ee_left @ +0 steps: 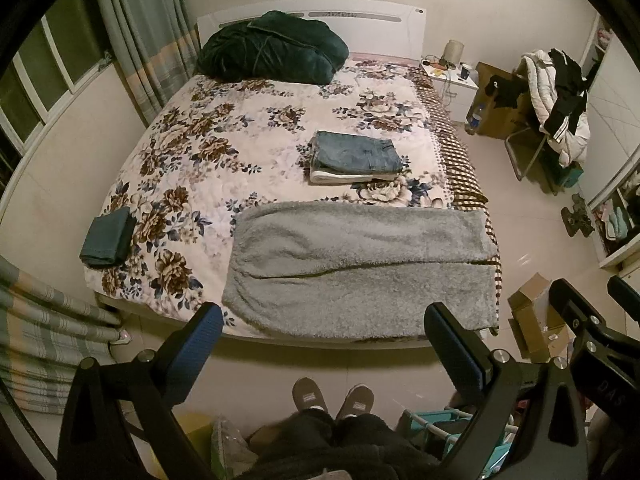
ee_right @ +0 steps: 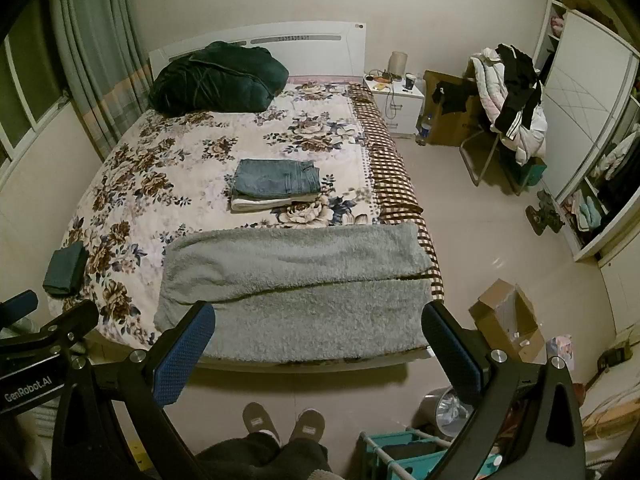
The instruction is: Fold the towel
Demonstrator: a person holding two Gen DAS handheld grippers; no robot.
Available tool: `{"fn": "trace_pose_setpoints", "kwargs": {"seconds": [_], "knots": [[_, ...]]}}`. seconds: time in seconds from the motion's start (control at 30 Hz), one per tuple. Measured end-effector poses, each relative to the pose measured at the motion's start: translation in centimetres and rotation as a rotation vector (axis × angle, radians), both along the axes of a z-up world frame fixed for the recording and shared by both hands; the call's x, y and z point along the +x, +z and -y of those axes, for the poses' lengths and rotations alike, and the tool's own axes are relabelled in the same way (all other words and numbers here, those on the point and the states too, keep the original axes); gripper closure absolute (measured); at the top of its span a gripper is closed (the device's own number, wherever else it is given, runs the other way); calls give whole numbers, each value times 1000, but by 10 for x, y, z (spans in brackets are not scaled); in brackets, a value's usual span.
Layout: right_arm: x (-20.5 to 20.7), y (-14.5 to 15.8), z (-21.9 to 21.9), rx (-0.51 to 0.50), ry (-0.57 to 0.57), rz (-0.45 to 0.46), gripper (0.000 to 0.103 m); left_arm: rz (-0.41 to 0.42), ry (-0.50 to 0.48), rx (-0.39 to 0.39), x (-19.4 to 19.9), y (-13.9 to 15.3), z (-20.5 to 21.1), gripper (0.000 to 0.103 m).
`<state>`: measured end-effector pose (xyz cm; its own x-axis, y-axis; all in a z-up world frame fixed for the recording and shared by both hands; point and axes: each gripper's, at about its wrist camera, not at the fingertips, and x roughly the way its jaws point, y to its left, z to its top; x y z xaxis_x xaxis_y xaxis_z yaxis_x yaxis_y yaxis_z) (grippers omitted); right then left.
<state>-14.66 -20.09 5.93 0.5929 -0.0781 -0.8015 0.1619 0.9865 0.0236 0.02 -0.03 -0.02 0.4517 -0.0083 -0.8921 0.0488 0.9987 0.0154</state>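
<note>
- Looking down from left wrist: floral bed (ee_left: 224, 152) against a white headboard, curtains left, tiled floor right; grey towel (ee_left: 360, 268) lies at the foot edge, long axis across the bed; left gripper (ee_left: 324, 344) jaws wide apart, empty.
- Right wrist: same towel (ee_right: 296, 284) folded lengthwise, fold seam running left-right; folded jeans (ee_right: 276, 180) behind it; right gripper (ee_right: 320, 344) spread wide, holding nothing.

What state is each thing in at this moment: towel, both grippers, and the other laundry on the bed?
Grey towel: lying across the foot of the bed, folded over once, held by nothing.
Left gripper: open, fingers empty, above the floor short of the bed.
Right gripper: open, empty.
Jeans: folded, stacked on a folded white item.
Dark green cloth: folded, near the bed's left edge.
Dark green quilt: bundled by the headboard.
</note>
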Motion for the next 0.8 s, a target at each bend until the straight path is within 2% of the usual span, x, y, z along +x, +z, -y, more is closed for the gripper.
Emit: {"fn": "trace_pose_setpoints", "kwargs": {"seconds": [0.13, 0.23, 0.8], "knots": [[0, 3, 1, 1, 1, 3, 0, 1, 1, -2, 0, 0, 0, 0], [2, 21, 9, -1, 3, 6, 0, 1, 1, -4, 0, 0, 0, 0], [-1, 19, 7, -1, 0, 10, 0, 8, 0, -10, -1, 0, -1, 0]]}}
